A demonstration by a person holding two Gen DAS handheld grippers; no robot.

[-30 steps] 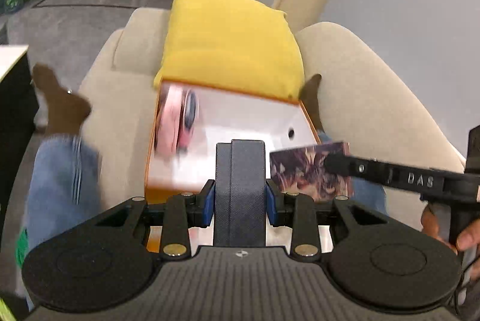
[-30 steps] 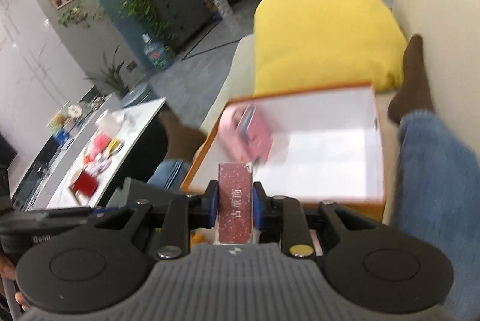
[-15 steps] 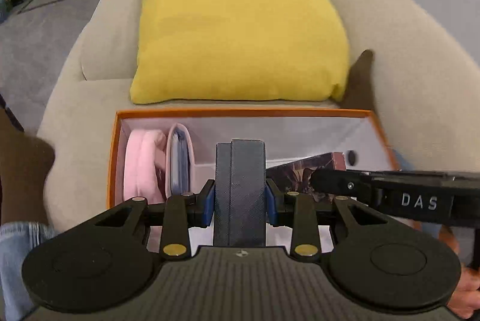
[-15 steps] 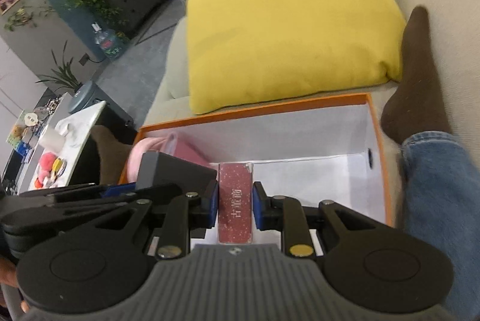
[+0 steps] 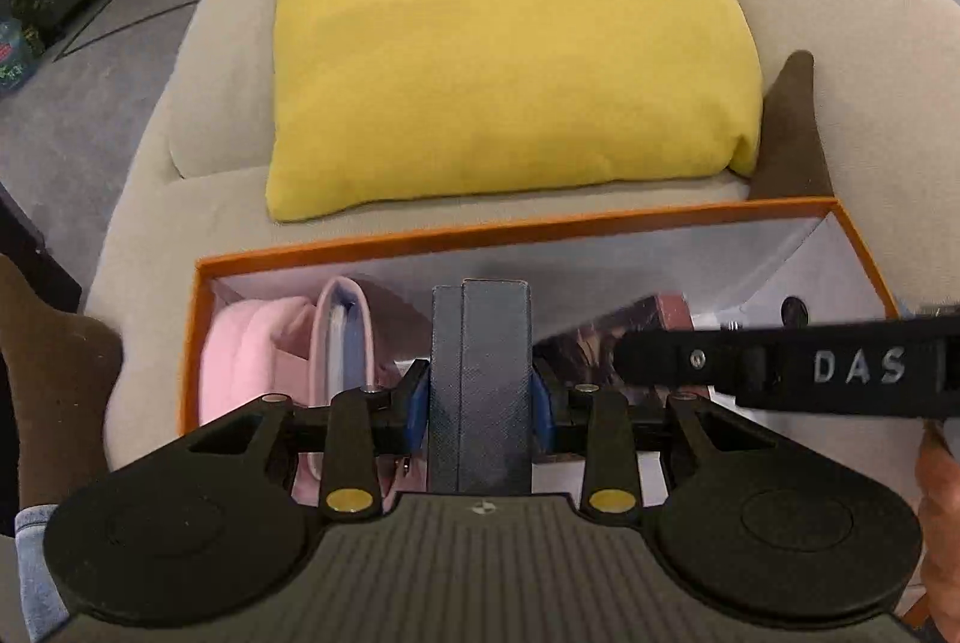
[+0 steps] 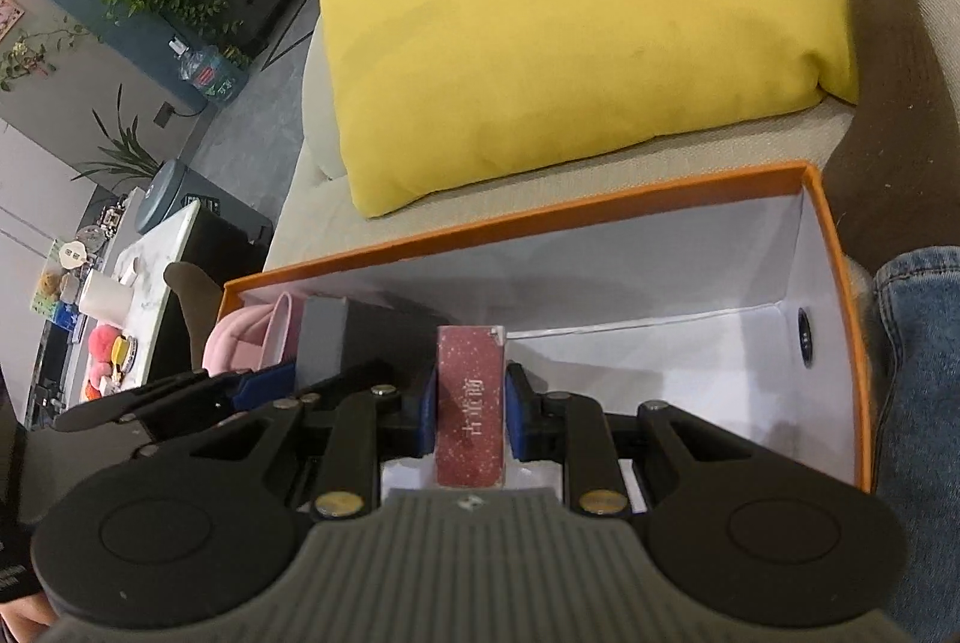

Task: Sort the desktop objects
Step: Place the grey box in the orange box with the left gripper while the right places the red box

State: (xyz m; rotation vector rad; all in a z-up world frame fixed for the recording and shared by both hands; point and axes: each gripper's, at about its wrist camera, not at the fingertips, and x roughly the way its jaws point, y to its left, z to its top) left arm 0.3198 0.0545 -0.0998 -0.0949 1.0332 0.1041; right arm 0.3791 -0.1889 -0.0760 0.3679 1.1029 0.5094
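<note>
An orange box (image 5: 510, 230) with a white inside lies on a beige sofa; it also shows in the right wrist view (image 6: 858, 343). My left gripper (image 5: 480, 397) is shut on a dark grey textured case (image 5: 480, 379), held upright over the box's left half. My right gripper (image 6: 469, 415) is shut on a red glittery book (image 6: 469, 409), held upright inside the box beside the grey case (image 6: 321, 337). A pink soft item (image 5: 240, 355) and a pink-edged pouch (image 5: 345, 337) stand at the box's left end.
A yellow cushion (image 5: 504, 36) lies just beyond the box. The person's legs in jeans (image 6: 918, 403) and brown socks (image 6: 888, 90) flank the box. A white table (image 6: 144, 295) with small items stands to the left of the sofa.
Both grippers have moved forward and down towards the box, keeping hold of the case and the book. The box now sits nearer and larger in both views.
</note>
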